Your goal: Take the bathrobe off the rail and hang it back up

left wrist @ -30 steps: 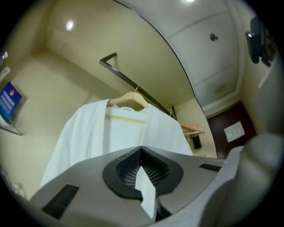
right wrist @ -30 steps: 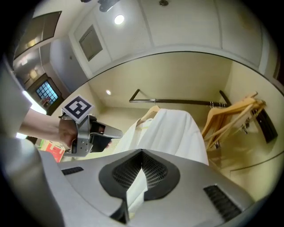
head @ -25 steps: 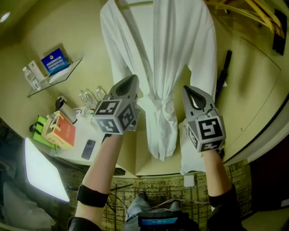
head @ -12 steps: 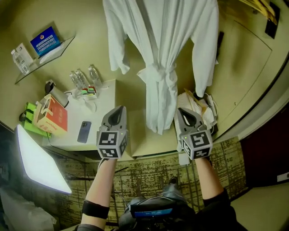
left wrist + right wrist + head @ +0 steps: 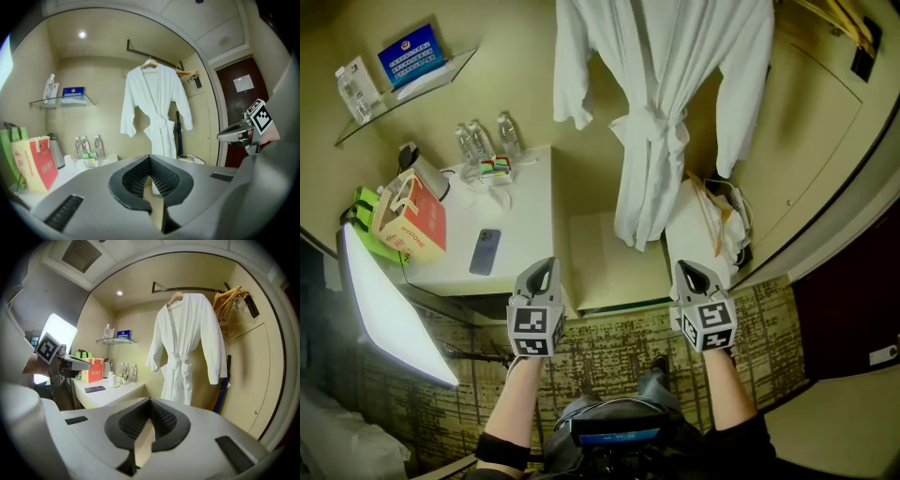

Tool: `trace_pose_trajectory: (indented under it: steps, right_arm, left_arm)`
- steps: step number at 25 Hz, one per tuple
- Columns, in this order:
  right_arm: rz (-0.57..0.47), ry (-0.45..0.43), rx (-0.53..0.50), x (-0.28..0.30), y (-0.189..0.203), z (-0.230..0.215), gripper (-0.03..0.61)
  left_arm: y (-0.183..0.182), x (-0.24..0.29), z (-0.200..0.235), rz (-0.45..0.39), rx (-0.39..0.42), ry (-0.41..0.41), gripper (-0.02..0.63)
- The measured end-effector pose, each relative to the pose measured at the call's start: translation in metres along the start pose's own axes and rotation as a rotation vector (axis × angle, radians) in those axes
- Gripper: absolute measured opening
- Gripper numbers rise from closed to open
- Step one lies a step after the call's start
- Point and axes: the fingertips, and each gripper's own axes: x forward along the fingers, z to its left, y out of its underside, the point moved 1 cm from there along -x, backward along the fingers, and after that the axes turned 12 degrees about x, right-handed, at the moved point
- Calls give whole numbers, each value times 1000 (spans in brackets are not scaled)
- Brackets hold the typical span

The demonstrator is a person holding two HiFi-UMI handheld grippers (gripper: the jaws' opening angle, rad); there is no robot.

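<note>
At the bottom centre of the head view, the left gripper (image 5: 541,274) and the right gripper (image 5: 688,276) are held side by side above patterned carpet (image 5: 614,352). Both point up the frame toward a wall recess. Each gripper view shows its jaws pressed together at the tips with nothing between them.

The white bathrobe (image 5: 661,112) hangs at the top centre of the head view, well apart from both grippers. In the left gripper view it fills the middle of the frame, on a hanger (image 5: 150,63) hooked over a dark rail (image 5: 161,60) that runs across the recess. Its belt is tied at the waist, its sleeves hang at the sides, and its hem ends above a low ledge (image 5: 614,272). Wooden hangers (image 5: 229,298) sit on the rail just right of the robe in the right gripper view, and a dark umbrella (image 5: 224,383) stands below them against the wall.

Left of the robe in the head view is a white counter (image 5: 525,239). On it lie a phone (image 5: 485,251), a red box (image 5: 412,225), a kettle (image 5: 427,178) and three bottles (image 5: 487,141) at the back. A glass shelf (image 5: 403,89) is fixed to the wall at the upper left. A bright light panel (image 5: 389,314) stands at the left edge. A dark red door (image 5: 243,108) shows at the right of the left gripper view.
</note>
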Motion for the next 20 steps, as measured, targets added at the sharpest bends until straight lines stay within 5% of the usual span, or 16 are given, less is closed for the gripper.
trace_pose_trajectory:
  steps: [9, 20]
  right_arm:
    - [9, 9, 12, -18, 23, 13, 17]
    - [39, -9, 24, -23, 37, 10, 17]
  left_arm:
    - [37, -38, 5, 26, -97, -37, 0]
    - [30, -52, -16, 24, -60, -8, 0]
